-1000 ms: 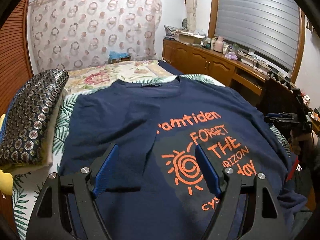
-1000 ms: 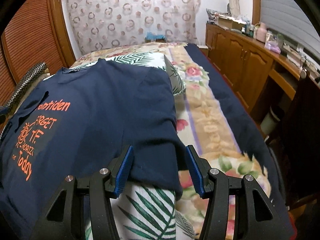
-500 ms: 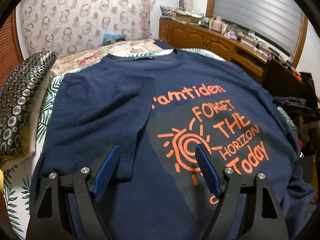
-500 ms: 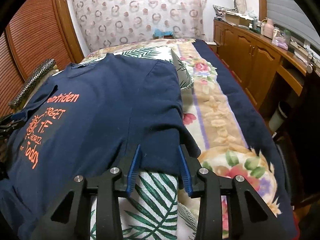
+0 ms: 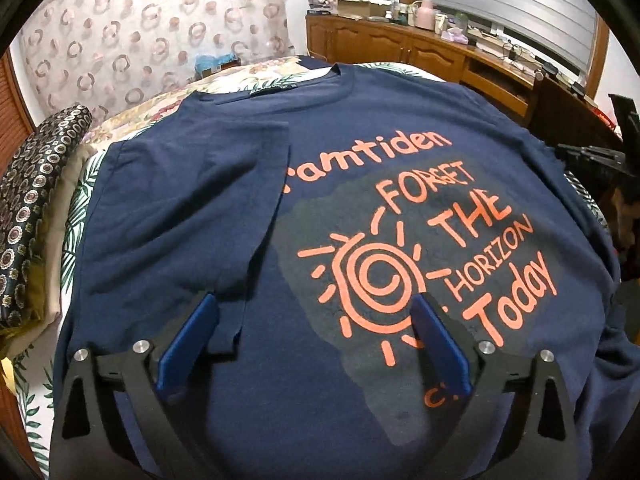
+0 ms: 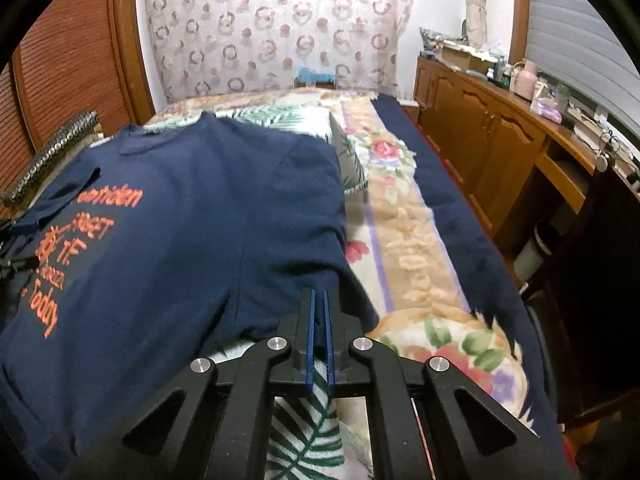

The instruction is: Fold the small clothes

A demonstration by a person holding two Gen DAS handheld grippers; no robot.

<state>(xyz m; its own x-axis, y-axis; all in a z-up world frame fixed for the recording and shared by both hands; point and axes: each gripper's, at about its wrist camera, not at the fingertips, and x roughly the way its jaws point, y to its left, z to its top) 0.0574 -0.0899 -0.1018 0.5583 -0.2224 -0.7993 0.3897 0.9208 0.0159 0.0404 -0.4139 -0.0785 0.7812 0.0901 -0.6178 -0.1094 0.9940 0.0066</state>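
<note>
1. T-shirt [image 5: 360, 184], navy w/ orange print, lies spread face-up on a leaf-print cloth [image 6: 308, 420] on the bed; collar at the far end, hem toward the cameras.
2. Print reads "amtiden / FORGET THE HORIZON Today" beside an orange spiral sun [image 5: 376, 280]; a darker patch of fabric sits around the sun.
3. One sleeve [image 5: 192, 216] is folded inward over the chest & covers the start of the top word; its cuff end lies just beside the left blue pad.
4. Left gripper [image 5: 312, 344]: jaws opening, standing wide over the shirt's lower front. Shirt fabric lies flat under the gap; pads don't pinch it.
5. Right gripper [image 6: 319, 320]: blue pads pressed together at the other sleeve [image 6: 320, 240], near its cuff edge at the shirt's side. A thin bit of navy fabric looks clamped between the pads.
6. In left wrist view, the right gripper shows as a dark shape at the shirt's right edge.
7. Floral blanket [image 6: 404, 224] w/ a navy border runs along the bed beside the shirt.
8. Patterned cushion [image 5: 32, 208] sits against the bed's left side, apart from the shirt.
9. Wooden cabinet [image 6: 480, 132] w/ clutter on top stands along the wall on the right; ring-print curtain [image 6: 276, 28] hangs at the far end.
</note>
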